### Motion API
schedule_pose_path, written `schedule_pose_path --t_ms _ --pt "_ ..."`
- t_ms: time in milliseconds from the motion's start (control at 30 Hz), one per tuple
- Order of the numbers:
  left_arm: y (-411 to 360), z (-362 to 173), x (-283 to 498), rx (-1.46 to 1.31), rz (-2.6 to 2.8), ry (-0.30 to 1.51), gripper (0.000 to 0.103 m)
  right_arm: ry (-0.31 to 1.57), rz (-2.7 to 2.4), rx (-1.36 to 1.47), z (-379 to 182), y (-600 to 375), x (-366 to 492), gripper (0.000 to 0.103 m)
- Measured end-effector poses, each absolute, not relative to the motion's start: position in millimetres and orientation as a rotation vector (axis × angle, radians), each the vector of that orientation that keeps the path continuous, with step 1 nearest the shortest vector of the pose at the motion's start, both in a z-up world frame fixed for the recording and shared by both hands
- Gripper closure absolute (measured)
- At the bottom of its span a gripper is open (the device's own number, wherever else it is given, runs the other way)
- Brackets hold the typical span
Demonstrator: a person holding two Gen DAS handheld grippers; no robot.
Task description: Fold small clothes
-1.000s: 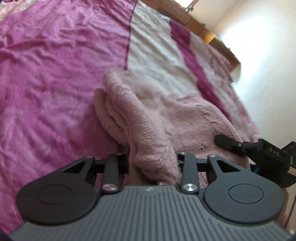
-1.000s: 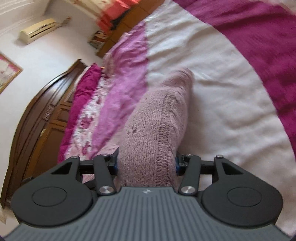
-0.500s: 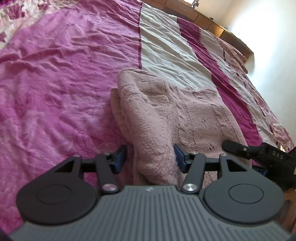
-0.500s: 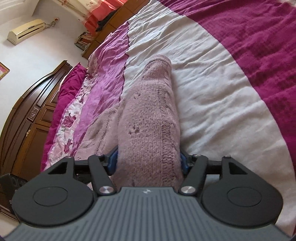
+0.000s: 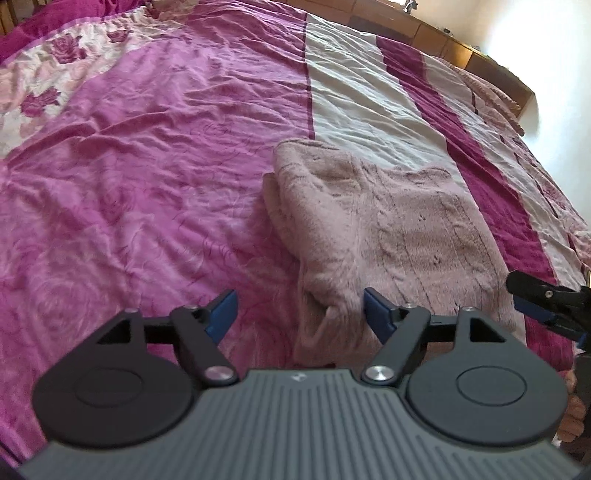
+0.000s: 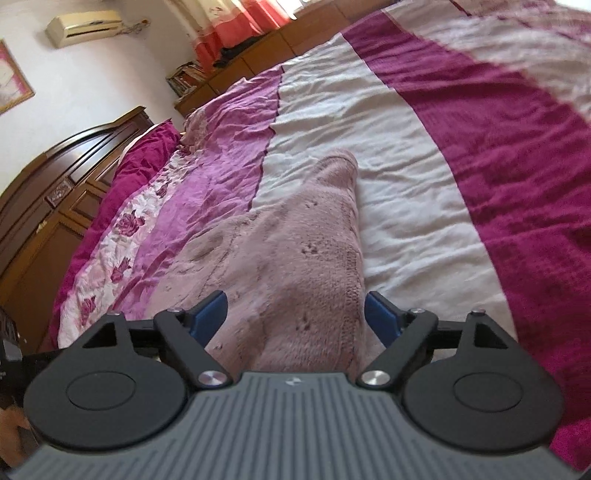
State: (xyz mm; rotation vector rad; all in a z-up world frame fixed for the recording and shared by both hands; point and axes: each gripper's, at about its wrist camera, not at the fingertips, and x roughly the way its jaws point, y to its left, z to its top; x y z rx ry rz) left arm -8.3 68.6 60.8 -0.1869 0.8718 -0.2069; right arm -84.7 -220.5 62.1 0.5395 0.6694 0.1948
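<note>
A pale pink knitted garment (image 5: 388, 229) lies folded on the bed, also seen in the right wrist view (image 6: 295, 258). My left gripper (image 5: 299, 310) is open, its blue pads apart, with the garment's near left corner lying loose between them. My right gripper (image 6: 295, 314) is open over the garment's near right edge, the pads clear of the cloth. The right gripper's fingers (image 5: 543, 295) show at the right edge of the left wrist view.
The bedspread has a magenta satin part (image 5: 129, 184), a cream stripe (image 6: 406, 166) and dark magenta stripes (image 6: 517, 166). A dark wooden headboard (image 6: 55, 192) stands at the left. Wooden cabinets (image 5: 424, 33) run along the far side.
Both grippers have opened and let go of the garment. It has dropped flat onto the bed, and both grippers have drawn back a little.
</note>
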Motion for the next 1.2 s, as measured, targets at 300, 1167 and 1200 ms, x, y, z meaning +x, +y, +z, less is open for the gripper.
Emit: schedule_pose_path --t_ms 300,1167,1200 --pt "62.8 56.1 -30.9 -0.165 -0.152 0.881 0.017 0.685 0.218 0.415 64.5 -197.5 -114.3 0.011" --pt "21.4 19.0 -48.9 -0.007 -0.083 0.971 0.017 0.863 0.074 0.218 17.2 -167.7 -115.7 0.003" --pt "20.8 18.3 -48.6 -0.003 -0.08 0.971 0.016 0.864 0.075 0.213 16.4 -167.0 -115.3 0.002"
